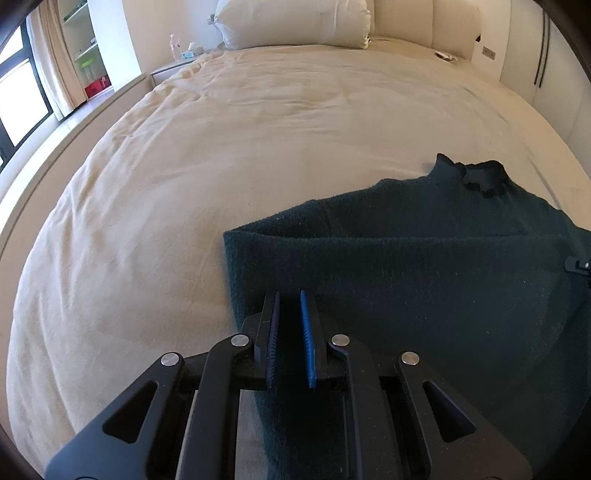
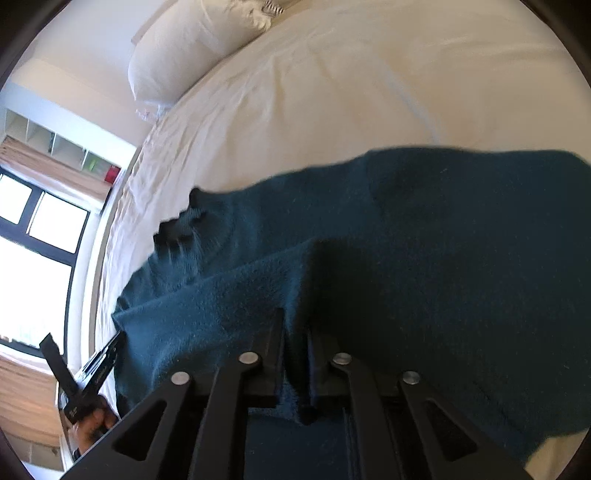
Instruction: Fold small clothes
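A dark green knitted sweater (image 1: 424, 266) (image 2: 443, 240) lies on the cream bed (image 1: 221, 147) (image 2: 332, 92), partly folded over itself, with its ribbed collar (image 1: 480, 177) (image 2: 181, 229) at the far side. My left gripper (image 1: 289, 295) is at the sweater's near left edge. Its blue pads stand a narrow gap apart with fabric pinched between them, and cloth hangs below the jaws. My right gripper (image 2: 295, 314) sits on the same garment. A ridge of knit fills the slim gap between its fingers and touches both.
A large pillow (image 1: 295, 22) (image 2: 173, 55) rests at the headboard. A bedside table with bottles (image 1: 177, 48) and a window (image 1: 18, 103) are on the left. A hand (image 2: 92, 421) holding the other tool shows at the lower left of the right wrist view.
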